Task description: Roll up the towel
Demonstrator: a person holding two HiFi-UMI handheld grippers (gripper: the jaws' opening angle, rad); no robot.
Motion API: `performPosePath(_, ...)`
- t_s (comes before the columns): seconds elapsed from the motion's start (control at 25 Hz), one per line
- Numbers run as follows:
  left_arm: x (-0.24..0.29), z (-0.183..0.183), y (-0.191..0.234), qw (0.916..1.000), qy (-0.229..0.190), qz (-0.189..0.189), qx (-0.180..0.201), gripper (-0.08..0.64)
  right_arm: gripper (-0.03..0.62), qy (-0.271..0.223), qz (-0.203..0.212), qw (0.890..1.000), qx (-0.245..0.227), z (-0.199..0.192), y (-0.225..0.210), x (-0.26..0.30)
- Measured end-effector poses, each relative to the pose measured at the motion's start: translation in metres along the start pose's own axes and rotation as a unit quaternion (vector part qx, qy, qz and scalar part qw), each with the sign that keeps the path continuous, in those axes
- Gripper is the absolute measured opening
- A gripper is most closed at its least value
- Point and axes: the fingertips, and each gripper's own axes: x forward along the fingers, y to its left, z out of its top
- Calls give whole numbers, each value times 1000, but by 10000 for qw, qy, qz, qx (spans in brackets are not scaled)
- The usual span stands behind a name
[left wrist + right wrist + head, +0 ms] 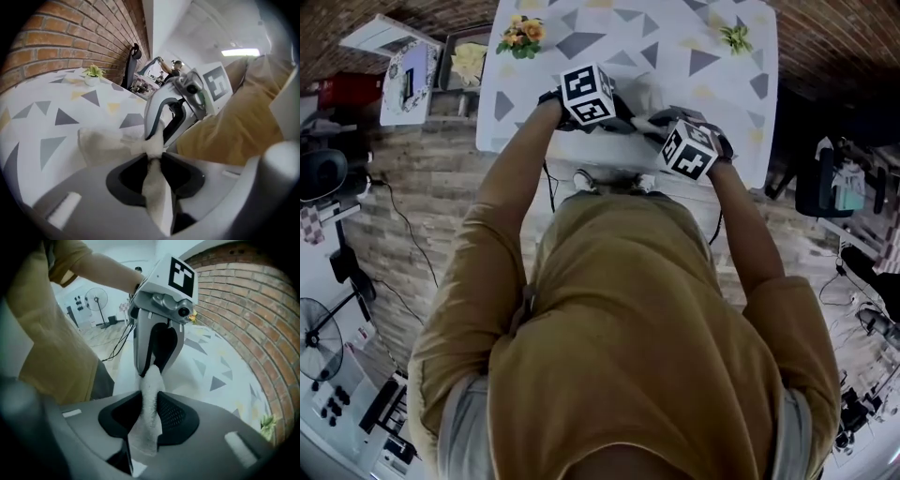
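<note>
My left gripper [153,157] has its jaws closed on a pinch of the white towel [105,143]. My right gripper [149,401] has its jaws clamped on the towel as well. The two grippers face each other, close together, over the near edge of the triangle-patterned table [712,37]. The towel is bunched between them, and part of it lies on the table.
</note>
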Motion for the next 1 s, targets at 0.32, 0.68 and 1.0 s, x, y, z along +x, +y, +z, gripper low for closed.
performPosePath(0.32, -30, -14, 32, 9892, -908, 891, -731, 166, 75, -630, 1135, 9754, 1783, -1, -29, 6)
performPosePath(0.68, -34, -36, 51, 9752, -701, 2026, -553, 164, 99, -318, 497, 9835, 1709, -3, -47, 12)
performPosePath(1.0, -25, -36, 50, 9747, -559, 2151, -252, 163, 71, -667, 473, 9631, 2562, -23, -45, 10)
